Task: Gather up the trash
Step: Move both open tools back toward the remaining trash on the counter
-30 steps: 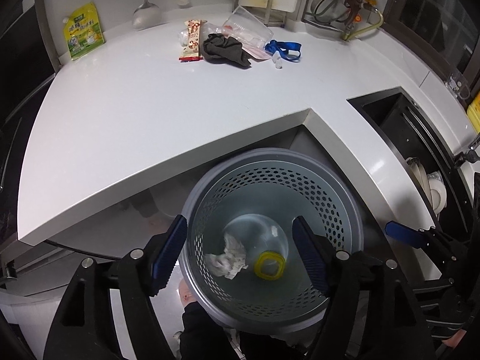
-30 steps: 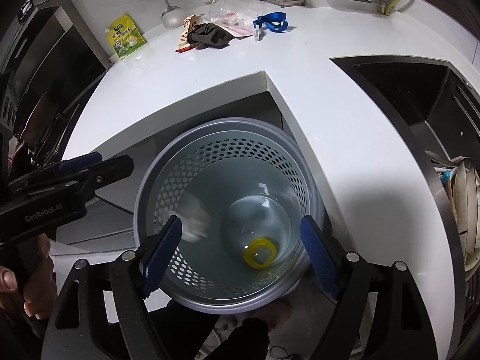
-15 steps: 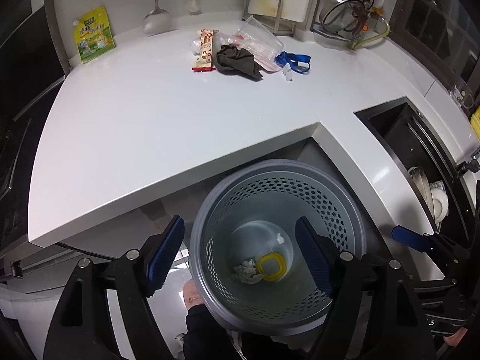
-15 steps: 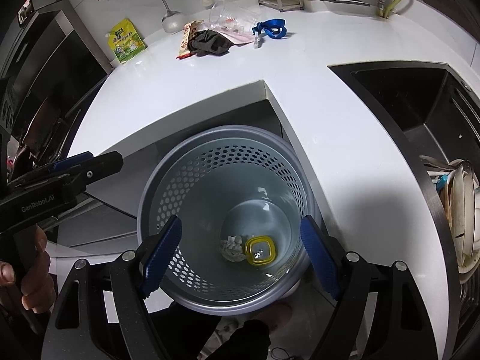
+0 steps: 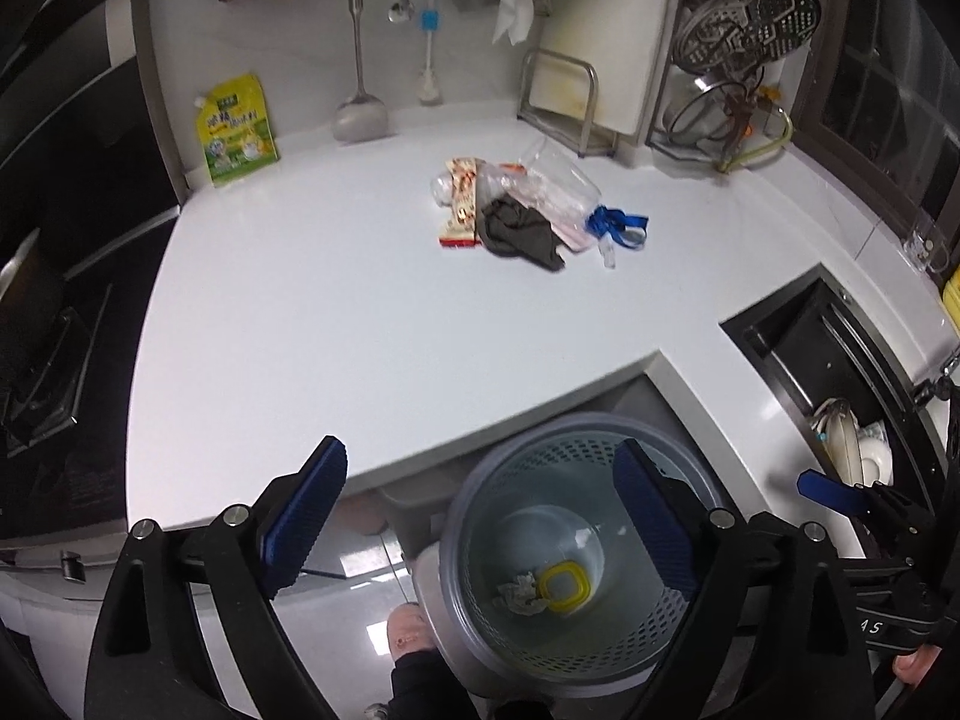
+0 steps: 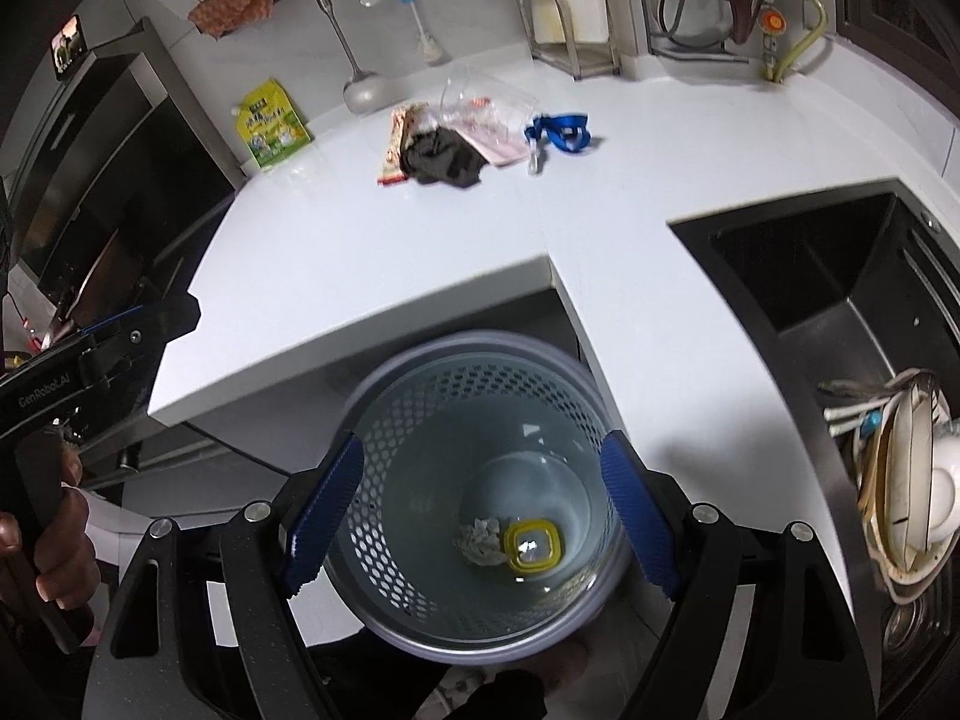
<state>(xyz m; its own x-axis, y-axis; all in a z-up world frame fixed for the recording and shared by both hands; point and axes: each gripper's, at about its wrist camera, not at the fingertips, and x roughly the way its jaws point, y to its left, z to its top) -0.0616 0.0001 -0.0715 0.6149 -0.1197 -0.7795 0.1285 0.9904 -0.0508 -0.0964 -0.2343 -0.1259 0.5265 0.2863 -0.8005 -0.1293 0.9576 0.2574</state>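
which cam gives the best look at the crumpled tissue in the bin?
Right wrist. It looks almost straight down into the trash bin, so the crumpled tissue lies centred on the bin floor beside the yellow lid, framed by the open right gripper. In the left wrist view the tissue is off-centre and looks smaller.

Crumpled paper (image 5: 519,593) beside yellow lid (image 5: 563,585) in perforated grey bin (image 5: 576,450)
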